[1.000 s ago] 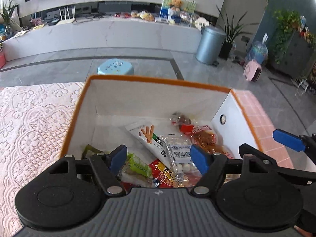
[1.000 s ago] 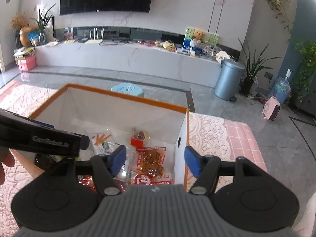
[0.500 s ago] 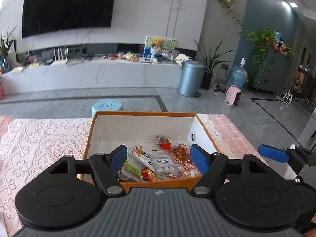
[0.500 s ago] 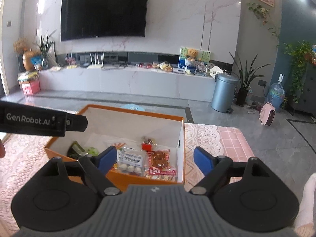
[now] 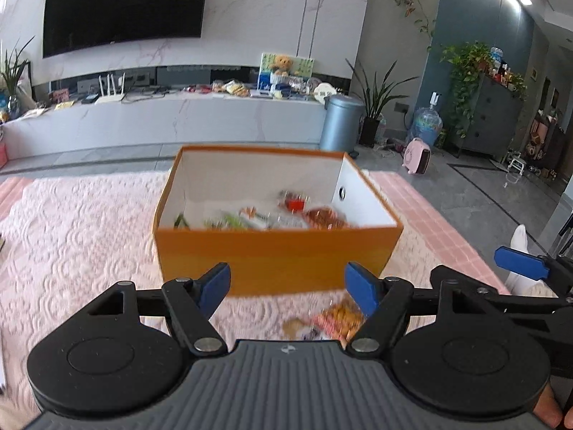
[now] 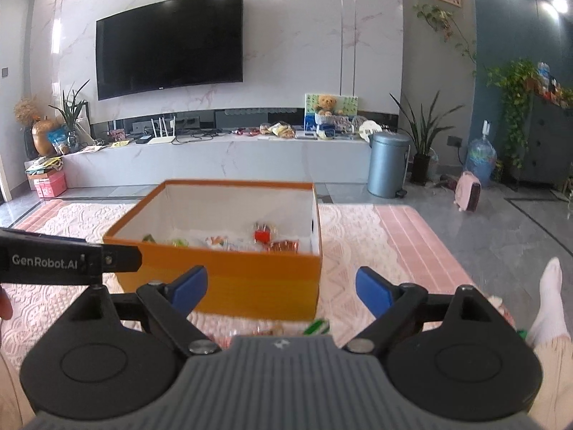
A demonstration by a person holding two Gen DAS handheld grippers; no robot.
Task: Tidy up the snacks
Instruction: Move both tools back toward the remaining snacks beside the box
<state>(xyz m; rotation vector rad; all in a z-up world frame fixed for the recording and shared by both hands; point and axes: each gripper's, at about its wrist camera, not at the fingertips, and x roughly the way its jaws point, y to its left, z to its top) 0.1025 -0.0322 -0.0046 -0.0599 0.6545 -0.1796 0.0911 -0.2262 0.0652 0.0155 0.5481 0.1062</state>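
Most snacks already lie inside the orange box (image 5: 275,251) on the table (image 5: 78,222), while an orange packet (image 5: 340,317) lies unpacked just near of it, under the empty, wide-open left gripper (image 5: 286,285); the right gripper (image 6: 281,288) is opening, also empty.

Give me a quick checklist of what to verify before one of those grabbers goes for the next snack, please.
1. Left hand-held gripper empty, jaws wide: ok.
2. Right hand-held gripper empty, jaws opening: ok.
3. Orange box upright with its top open: ok.
4. Loose snack packet on the lace cloth within easy reach of the left gripper: ok.
5. Green-striped packet fully visible to the right camera: not ok, its body hides most.
6. What kind either packet is: cannot tell, blurred.
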